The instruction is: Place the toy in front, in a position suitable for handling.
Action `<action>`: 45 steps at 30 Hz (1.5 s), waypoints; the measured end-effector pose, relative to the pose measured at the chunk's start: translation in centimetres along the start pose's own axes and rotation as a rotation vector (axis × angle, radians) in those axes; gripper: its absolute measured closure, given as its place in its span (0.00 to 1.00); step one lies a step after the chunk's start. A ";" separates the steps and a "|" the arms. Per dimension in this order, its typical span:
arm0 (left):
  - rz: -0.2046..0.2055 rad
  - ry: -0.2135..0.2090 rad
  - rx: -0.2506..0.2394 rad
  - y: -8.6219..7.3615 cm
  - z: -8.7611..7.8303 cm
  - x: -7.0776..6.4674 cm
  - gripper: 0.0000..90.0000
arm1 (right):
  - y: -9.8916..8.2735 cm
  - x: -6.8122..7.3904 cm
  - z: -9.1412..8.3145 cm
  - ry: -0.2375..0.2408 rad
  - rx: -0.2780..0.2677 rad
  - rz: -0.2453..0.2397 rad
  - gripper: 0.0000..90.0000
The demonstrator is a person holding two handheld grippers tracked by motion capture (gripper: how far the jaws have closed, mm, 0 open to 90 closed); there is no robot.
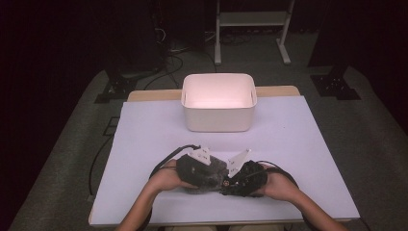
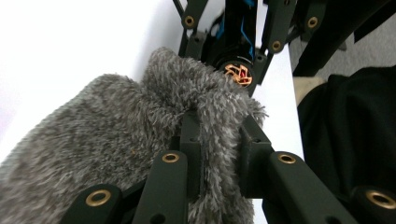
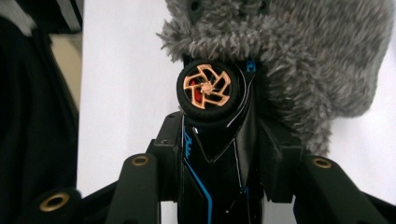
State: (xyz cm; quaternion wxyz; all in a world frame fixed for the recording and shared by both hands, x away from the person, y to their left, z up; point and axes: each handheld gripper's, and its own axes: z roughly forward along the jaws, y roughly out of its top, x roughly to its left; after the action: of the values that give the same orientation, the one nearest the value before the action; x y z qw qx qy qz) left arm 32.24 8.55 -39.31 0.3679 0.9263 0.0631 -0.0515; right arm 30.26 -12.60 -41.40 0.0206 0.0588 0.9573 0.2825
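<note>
High view: white bin [image 1: 219,118] interior looks bare.

Dim room, grey carpet floor [image 1: 62,144] around a white-covered surface [image 1: 298,159]. Beyond the surface, a white metal frame [image 1: 252,29], dark stand bases [image 1: 334,84], and black cables [image 1: 166,62] trailing across the carpet.

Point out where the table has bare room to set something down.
Bare table lies left and right of the white bin, and between the bin and the hands. It is crowded at the near middle, where both grippers meet over the grey fuzzy cloth and the black toy car.
</note>
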 end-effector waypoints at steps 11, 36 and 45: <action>0.076 0.078 -0.057 3.0 -5.5 -1.1 0.84 | 2.0 -0.9 -1.2 0.029 -0.274 0.033 0.62; 0.046 0.037 -0.046 2.6 -3.6 -0.6 0.84 | -1.5 -0.3 -4.4 -0.022 -0.358 0.071 0.62; 0.044 0.025 -0.072 2.8 -3.8 -0.6 0.84 | -1.5 -0.1 -4.6 -0.022 -0.363 0.076 0.63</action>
State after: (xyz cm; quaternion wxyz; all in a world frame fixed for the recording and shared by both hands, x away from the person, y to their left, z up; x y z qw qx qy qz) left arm 32.32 9.08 -34.55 0.4011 0.9143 0.0489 -0.0296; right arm 29.90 -16.34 -38.39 0.0307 0.0934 0.8874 0.4504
